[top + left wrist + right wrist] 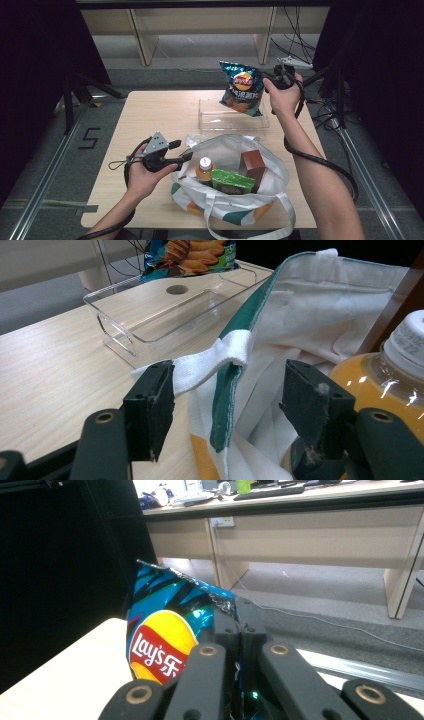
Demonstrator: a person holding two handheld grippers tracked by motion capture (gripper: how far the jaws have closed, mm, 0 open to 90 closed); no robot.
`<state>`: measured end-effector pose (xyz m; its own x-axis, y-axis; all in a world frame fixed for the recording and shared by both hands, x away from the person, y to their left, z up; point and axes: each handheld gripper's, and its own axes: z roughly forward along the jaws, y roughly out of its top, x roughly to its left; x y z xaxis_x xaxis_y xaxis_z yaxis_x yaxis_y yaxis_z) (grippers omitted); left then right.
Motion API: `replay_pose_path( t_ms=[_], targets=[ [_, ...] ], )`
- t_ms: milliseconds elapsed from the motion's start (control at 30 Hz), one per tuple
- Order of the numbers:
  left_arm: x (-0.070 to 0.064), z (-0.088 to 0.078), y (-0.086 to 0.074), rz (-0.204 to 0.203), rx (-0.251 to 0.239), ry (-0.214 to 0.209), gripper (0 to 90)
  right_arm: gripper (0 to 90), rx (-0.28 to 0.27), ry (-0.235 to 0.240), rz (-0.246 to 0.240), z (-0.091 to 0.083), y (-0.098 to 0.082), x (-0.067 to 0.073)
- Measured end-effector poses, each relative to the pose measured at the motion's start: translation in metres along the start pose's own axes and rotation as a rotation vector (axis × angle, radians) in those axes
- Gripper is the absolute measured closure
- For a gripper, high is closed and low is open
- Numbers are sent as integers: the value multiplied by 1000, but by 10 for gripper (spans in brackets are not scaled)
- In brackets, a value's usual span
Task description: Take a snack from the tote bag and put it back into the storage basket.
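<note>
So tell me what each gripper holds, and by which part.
Right gripper: Lay's chip bag, pinched at its top edge. Left gripper: nothing; open jaws straddle the tote bag rim.

Counter layout: bag near the person, tray beyond it, chips held above the tray.

On the counter [150, 107] a cloth bag [260, 200] sits at the near edge, right of centre; inside it a bottle [205, 169] stands at the left, a packet [231, 182] lies just right of the bottle, and a box [253, 165] stands behind the packet. Beyond the bag, toward the far edge, lies a clear tray [215, 120], just apart from the bag. The left tongs [186, 150] sit at the bag's left rim, the rim's strap [220, 357] between the parted jaws. The right tongs [267, 80] are raised over the tray's far right corner, clamped on the edge of a chip bag [242, 89] that hangs above the tray. Desks stand on the floor behind the counter.
</note>
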<state>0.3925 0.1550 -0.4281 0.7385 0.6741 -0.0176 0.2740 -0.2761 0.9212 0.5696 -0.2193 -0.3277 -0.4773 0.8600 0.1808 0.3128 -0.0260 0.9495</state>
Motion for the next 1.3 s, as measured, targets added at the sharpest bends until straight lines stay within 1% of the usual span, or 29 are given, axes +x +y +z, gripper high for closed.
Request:
replay_pose_path(
  t_ms=[67,100,133,167,200,233,267,300,333,400,433,467,500,567,600,667,733,767,800,833,867,967,1067,1100,1167,1200,1233,1267,1300],
  targets=[
    [0,0,0,1,-6,-8,370,900,-7,4,-2,1,-1,-1],
    [-1,0,0,0,-5,-8,370,900,7,-3,4,1,-2,0],
    [-1,0,0,1,-1,-2,370,900,-5,7,-8,2,-3,-2],
    [0,0,0,0,1,-2,371,900,0,-3,7,3,-3,-1],
    [0,0,0,-2,1,-3,371,900,1,3,3,4,-3,-2],
    [0,0,0,0,2,-3,371,900,1,-4,0,4,-4,-2],
    [0,0,0,1,2,-2,371,900,1,0,-4,5,-5,-3],
    [0,0,0,1,2,-2,371,900,11,-12,11,5,-5,-2],
    [0,0,0,-1,2,0,371,900,9,0,15,6,-6,-3],
    [0,0,0,-2,-2,-6,371,900,9,-2,2,7,-8,-4],
    [0,0,0,-3,-4,-4,371,900,21,-14,17,8,-9,-4],
    [0,0,0,3,-3,-6,371,900,8,-4,31,8,-10,-3],
    [0,0,0,2,-3,-7,371,900,19,-12,9,8,-10,-5],
    [0,0,0,0,0,-3,371,900,13,-4,18,9,-11,-6],
    [0,0,0,0,0,-3,371,900,25,-12,30,8,-11,-5],
    [0,0,0,0,-4,-9,371,900,25,-12,21,9,-12,-6],
    [-1,0,0,1,1,-3,371,900,26,-18,2,10,-12,-7],
    [-1,0,0,-1,0,-4,370,900,25,-17,20,11,-13,-7],
    [-1,0,0,-1,-1,-5,370,900,30,-28,25,11,-14,-6],
    [-1,0,0,-1,-1,-5,369,900,40,-23,22,11,-14,-7],
    [0,0,0,-2,-4,-11,368,900,30,-19,10,12,-15,-9],
    [0,0,0,1,-1,-6,369,900,40,-26,12,14,-17,-9],
    [0,-1,0,4,-2,-8,368,900,41,-23,30,17,-20,-8],
    [0,-1,0,1,-2,-5,369,900,51,-28,28,18,-21,-8],
    [0,-1,0,-1,-4,-4,369,900,44,-21,8,19,-22,-9],
    [0,-1,0,0,-4,-4,369,900,44,-22,17,19,-23,-9],
    [0,-1,0,-5,-5,-5,369,900,45,-21,12,20,-23,-9],
    [0,-1,0,-4,-5,-5,369,900,59,-30,33,19,-22,-7],
    [0,-1,0,-2,-4,-5,369,900,57,-32,22,20,-23,-8]
  ],
)
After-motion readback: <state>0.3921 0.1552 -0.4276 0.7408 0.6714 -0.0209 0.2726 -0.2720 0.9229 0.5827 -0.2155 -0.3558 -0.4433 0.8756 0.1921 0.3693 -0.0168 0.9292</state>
